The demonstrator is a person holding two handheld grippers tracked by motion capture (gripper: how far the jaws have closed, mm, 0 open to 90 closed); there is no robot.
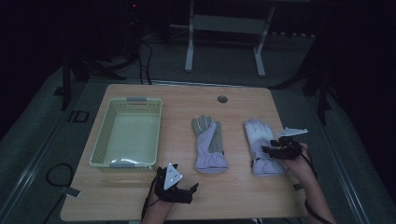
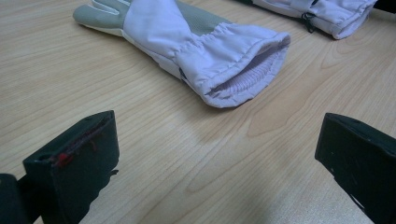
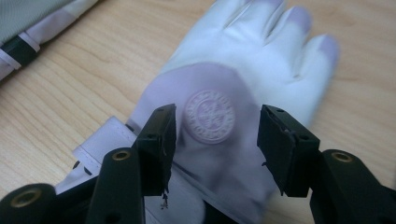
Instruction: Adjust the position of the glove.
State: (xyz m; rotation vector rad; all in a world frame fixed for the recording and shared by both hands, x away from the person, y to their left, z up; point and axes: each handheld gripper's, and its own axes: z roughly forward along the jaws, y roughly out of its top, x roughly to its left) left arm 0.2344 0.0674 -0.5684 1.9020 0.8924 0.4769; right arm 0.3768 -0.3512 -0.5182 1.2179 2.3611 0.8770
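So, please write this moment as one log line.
right gripper: open over right glove | left gripper: open, near left glove | basket: empty

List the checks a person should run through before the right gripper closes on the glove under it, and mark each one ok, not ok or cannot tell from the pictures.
1. Right gripper open: ok, jaws stand apart.
2. Jaws straddle the right glove at its round emblem: ok.
3. Jaws already touching the fabric: cannot tell.
4. Left gripper out of the way: ok, open over bare table, short of the left glove.
5. Basket ready to receive: ok, nothing lies in it.
6. Gloves apart, so only one gets grabbed: ok.
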